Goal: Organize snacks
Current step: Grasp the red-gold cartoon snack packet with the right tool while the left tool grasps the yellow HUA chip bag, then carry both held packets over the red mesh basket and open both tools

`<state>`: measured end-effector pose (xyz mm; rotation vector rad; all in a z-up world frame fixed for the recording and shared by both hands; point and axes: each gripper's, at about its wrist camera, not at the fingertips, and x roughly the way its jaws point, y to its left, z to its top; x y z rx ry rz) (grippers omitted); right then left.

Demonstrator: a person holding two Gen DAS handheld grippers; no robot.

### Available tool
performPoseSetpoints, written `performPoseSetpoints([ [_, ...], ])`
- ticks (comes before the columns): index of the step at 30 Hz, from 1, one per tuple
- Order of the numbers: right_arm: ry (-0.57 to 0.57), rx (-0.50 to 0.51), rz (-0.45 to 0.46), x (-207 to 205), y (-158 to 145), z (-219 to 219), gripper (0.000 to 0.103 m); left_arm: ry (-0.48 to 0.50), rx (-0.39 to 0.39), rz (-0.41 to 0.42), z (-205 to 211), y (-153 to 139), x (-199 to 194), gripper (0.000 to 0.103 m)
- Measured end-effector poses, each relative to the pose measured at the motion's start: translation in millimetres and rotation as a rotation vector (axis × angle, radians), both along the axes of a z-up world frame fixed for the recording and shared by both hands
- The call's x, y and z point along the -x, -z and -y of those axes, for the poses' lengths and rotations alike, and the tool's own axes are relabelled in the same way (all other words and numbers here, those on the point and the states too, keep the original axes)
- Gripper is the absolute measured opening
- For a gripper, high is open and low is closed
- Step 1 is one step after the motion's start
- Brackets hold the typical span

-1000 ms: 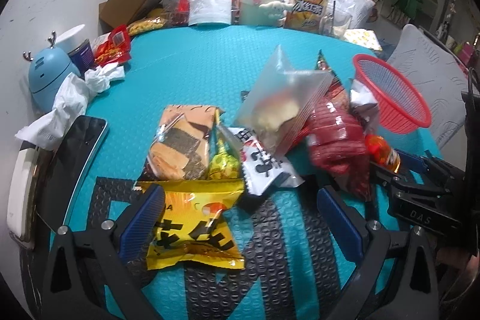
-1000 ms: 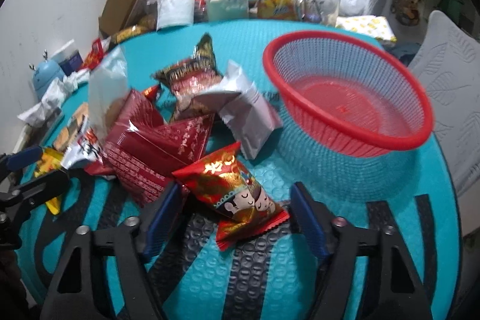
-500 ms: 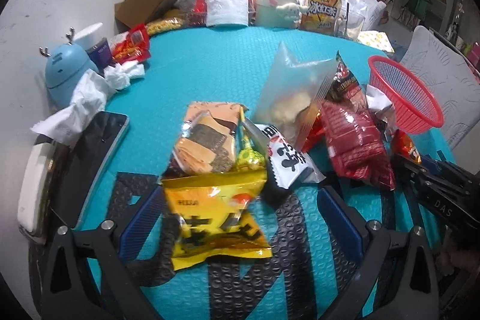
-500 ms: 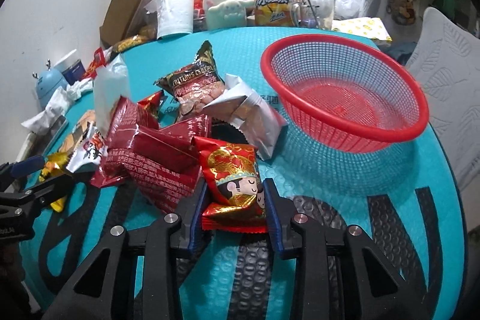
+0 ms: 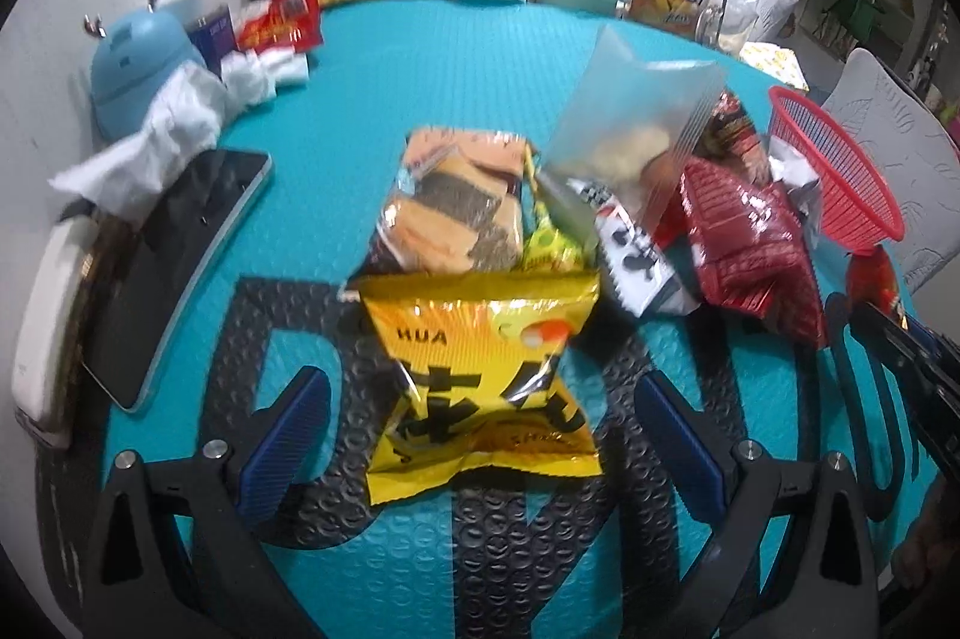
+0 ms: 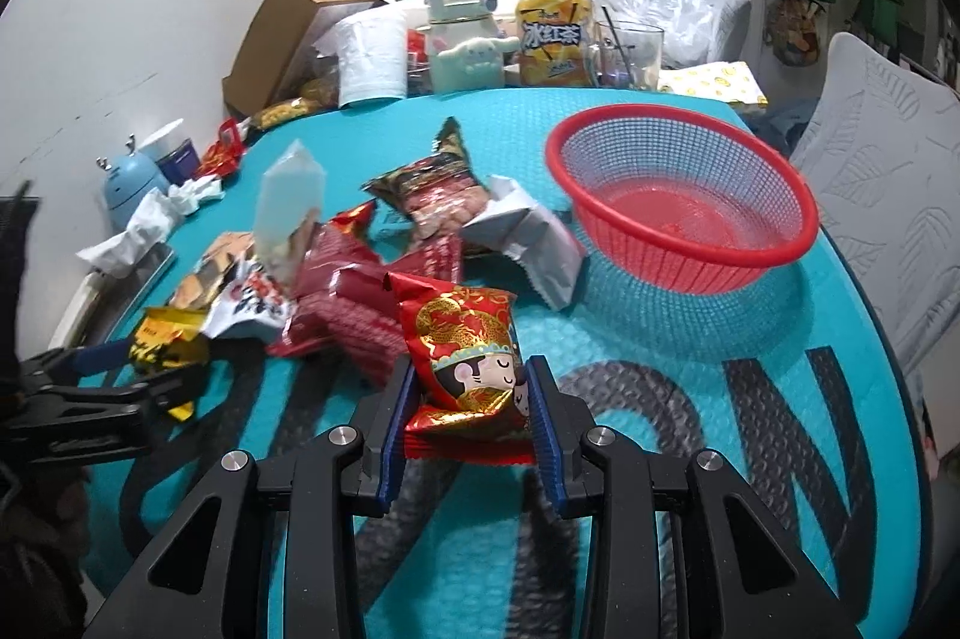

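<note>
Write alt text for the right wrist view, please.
The right gripper holds a red and gold snack packet between its blue fingers, above a turquoise mat. An empty red mesh basket sits ahead right, more snack packets left.

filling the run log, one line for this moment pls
right tongs: shut on red snack packet | left tongs: open around yellow snack packet | red basket: empty
</note>
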<state>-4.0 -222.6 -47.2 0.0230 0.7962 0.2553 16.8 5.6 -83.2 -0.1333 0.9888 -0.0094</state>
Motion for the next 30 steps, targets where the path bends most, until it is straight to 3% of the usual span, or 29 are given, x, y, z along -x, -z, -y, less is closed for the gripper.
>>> performPoseSetpoints([
  [4, -0.012, 0.000, -0.009, 6, 1, -6, 0.035, 0.007, -0.016, 0.014, 0, 2, 0, 0.095],
  [6, -0.015, 0.002, -0.011, 8, 1, -9, 0.035, 0.007, -0.018, 0.027, -2, 1, 0, 0.083],
  [7, -0.017, 0.001, -0.011, 9, 2, -9, 0.035, 0.013, -0.015, 0.045, -3, 0, 2, 0.066],
  [8, -0.019, 0.000, -0.012, 10, 2, -10, 0.035, 0.019, -0.004, 0.057, -4, -1, 3, 0.057],
  [9, -0.021, -0.001, -0.013, 11, 2, -11, 0.035, 0.028, 0.014, 0.064, -6, -2, 4, 0.057],
  [10, -0.024, -0.002, -0.014, 12, 2, -13, 0.035, 0.042, 0.040, 0.069, -7, -2, 5, 0.049],
  [30, -0.083, -0.048, -0.054, 51, 9, -19, 0.035, 0.209, 0.087, 0.110, 21, -28, 49, 0.049],
])
